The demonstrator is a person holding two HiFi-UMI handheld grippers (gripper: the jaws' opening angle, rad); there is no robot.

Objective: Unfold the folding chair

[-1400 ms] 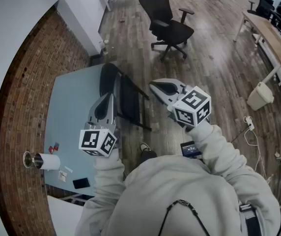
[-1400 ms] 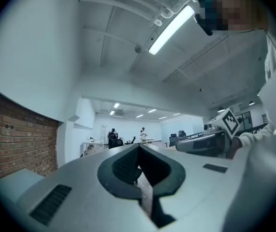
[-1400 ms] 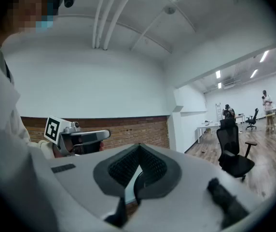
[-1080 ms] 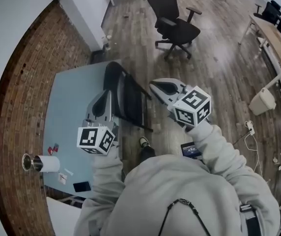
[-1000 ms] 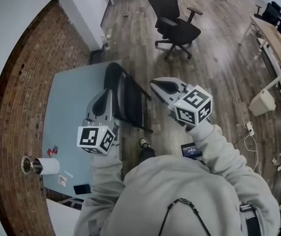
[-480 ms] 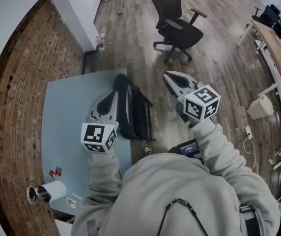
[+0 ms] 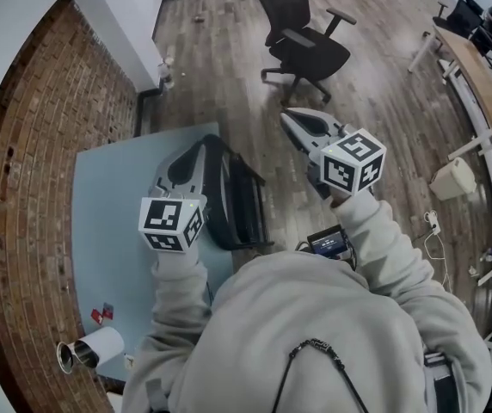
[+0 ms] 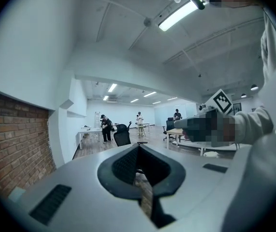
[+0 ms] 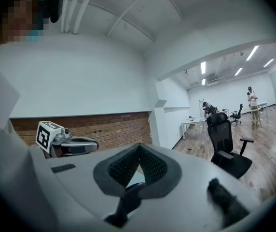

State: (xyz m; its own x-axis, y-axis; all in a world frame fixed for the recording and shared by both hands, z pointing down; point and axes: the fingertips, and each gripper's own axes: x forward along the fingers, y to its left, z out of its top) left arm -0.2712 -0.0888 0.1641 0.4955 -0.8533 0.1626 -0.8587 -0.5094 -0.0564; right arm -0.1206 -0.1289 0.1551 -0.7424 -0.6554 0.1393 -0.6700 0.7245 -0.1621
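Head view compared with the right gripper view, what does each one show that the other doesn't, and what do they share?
Only the head view: the white roll and the pale bin. Only the right gripper view: distant people and lit ceiling lights. Both: the black office chair, the brick wall and the left gripper.

The pale blue table (image 7: 108, 205) at the left bears a white paper roll (image 7: 100, 346) and small red pieces (image 7: 102, 314) at its near end. On the wooden floor (image 7: 384, 101) stand the folding chair (image 7: 237, 200), folded at the table's right edge, a black office chair (image 7: 302, 37) farther off, and a white bin (image 7: 452, 179) at the right.
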